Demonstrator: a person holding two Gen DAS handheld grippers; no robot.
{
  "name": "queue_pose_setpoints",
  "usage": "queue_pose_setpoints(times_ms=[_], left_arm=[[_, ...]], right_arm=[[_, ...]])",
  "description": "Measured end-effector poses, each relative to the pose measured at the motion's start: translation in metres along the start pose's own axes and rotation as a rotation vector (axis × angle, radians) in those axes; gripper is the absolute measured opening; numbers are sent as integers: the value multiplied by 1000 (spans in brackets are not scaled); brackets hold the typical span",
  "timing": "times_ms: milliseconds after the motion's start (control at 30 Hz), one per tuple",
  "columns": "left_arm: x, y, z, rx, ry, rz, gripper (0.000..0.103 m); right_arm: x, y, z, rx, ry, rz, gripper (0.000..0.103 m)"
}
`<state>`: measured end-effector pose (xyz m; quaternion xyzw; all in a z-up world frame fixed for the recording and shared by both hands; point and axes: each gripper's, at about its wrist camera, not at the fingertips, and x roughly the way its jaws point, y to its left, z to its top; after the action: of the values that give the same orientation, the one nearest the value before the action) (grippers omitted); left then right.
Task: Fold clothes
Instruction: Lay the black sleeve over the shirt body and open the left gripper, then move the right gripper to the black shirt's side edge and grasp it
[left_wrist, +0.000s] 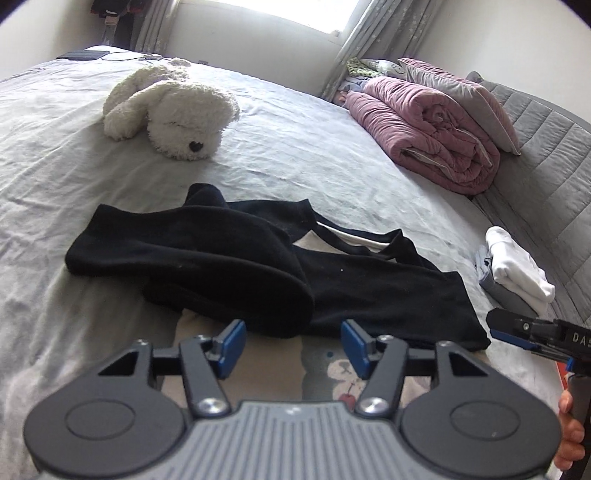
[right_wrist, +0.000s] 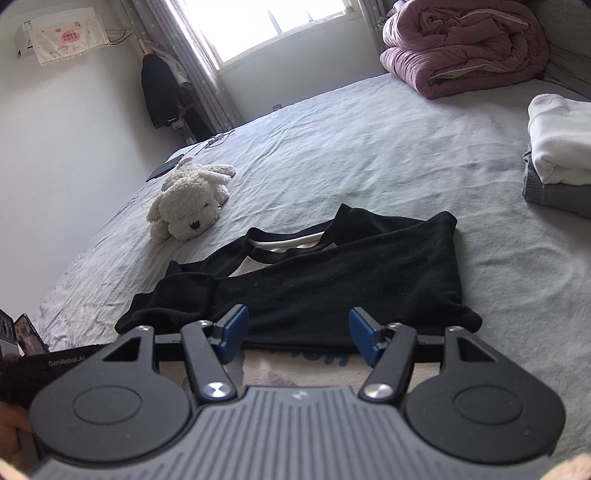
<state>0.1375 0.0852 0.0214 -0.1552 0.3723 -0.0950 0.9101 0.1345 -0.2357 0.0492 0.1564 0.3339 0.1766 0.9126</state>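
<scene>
Black linkage fingers (left_wrist: 360, 363), blue pads (left_wrist: 232, 347), silver screws, ribbed grey housing

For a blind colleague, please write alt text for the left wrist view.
An open left tool hovers over a partly folded black cotton shirt on a grey bedsheet. Behind lie a white plush dog and a rolled pink quilt.
</scene>
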Motion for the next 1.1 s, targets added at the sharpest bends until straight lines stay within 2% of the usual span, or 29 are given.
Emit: queue_pose_setpoints(times_ms=[67, 233, 433, 600, 667, 767, 933, 1100], left_arm=[[-9, 6, 0, -13, 10, 10, 65], [-21, 28, -4, -25, 14, 28, 66], [-12, 50, -4, 1, 26, 139, 67], [-6, 71, -2, -38, 82, 182, 76], [-4, 80, 0, -51, 110, 184, 77], [-8, 88, 2, -81, 109, 171, 78], [-18, 96, 8, -120, 91, 169, 78], [-28, 110, 16, -161, 63, 206, 79]], right_arm=[[2, 8, -1, -17, -2, 8, 65], [7, 33, -11, -114, -33, -12, 65], [26, 64, -25, -183, -21, -29, 65], [48, 99, -34, -281, -6, -23, 66], [57, 112, -37, -328, -2, -20, 66], [72, 133, -40, -392, 9, 0, 66], [96, 163, -39, -480, 21, 24, 66], [122, 184, -35, -522, 44, 33, 66]])
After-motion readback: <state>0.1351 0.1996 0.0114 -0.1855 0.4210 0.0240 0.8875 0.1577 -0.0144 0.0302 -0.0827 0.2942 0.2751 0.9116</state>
